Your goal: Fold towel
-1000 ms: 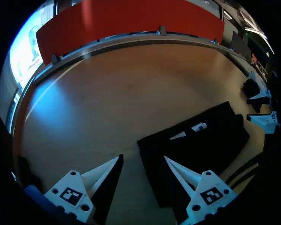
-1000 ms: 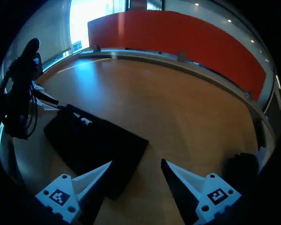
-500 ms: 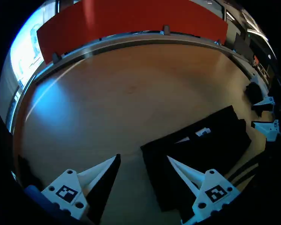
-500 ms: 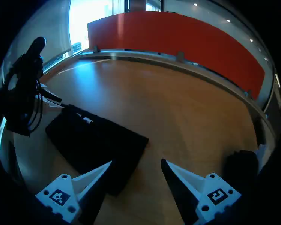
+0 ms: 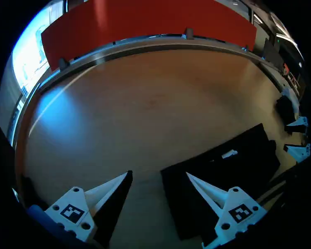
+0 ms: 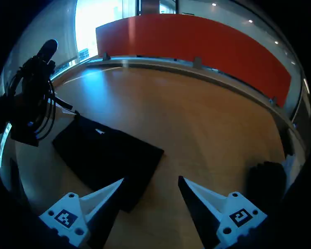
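A black towel lies folded flat on the wooden table, with a small white label near its far edge. In the left gripper view my left gripper hovers open over the towel's near left corner, holding nothing. The right gripper shows at the far right edge, beyond the towel. In the right gripper view the towel lies left of centre, and my right gripper is open above its near right corner. The left gripper, held by a dark hand with cables, sits at the towel's far left.
The wooden table stretches wide ahead, bounded by a metal rail and a red partition. A dark object sits at the right in the right gripper view. Bright windows lie beyond the panel.
Both grippers have drawn back slightly from the towel. The towel has flattened and its white label shows less. The other gripper has moved farther off in each view.
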